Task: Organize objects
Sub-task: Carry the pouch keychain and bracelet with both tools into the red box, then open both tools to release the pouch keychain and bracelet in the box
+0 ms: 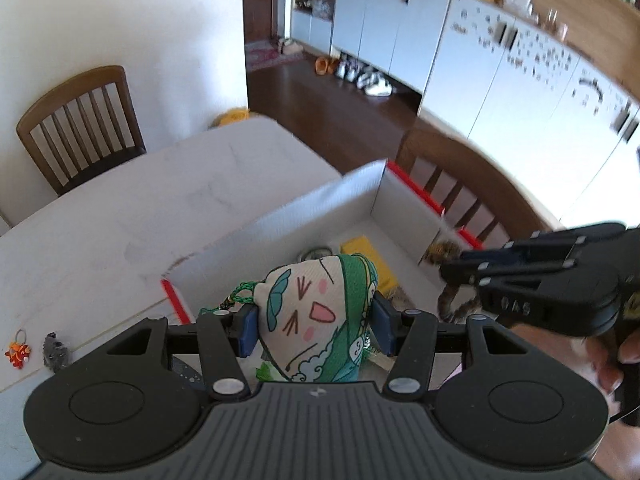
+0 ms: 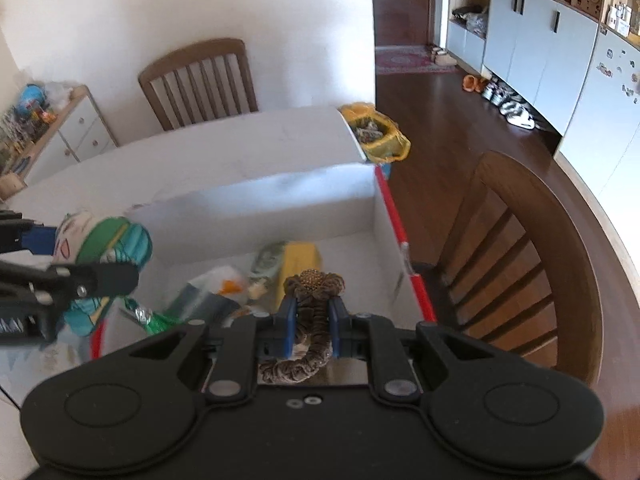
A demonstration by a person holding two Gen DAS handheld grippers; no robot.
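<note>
nearby, keychains point(image 1: 18, 354) on table point(image 1: 120, 220) beside box point(image 1: 304, 208)

The cream cloth drawstring pouch point(image 1: 316, 316) bears a cartoon face with pink cheeks, teal leaf and green trim. The brown velvet scrunchie point(image 2: 308, 322) has a gold beaded flower. The white cardboard box point(image 2: 280, 204) has red edges.

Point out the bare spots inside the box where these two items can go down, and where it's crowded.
The white box has bare floor along its red-edged right wall, right of the yellow packet. Its near-left part is crowded with packets. The left hand-held gripper holds the cartoon pouch; the right hand-held gripper holds the brown scrunchie.
</note>
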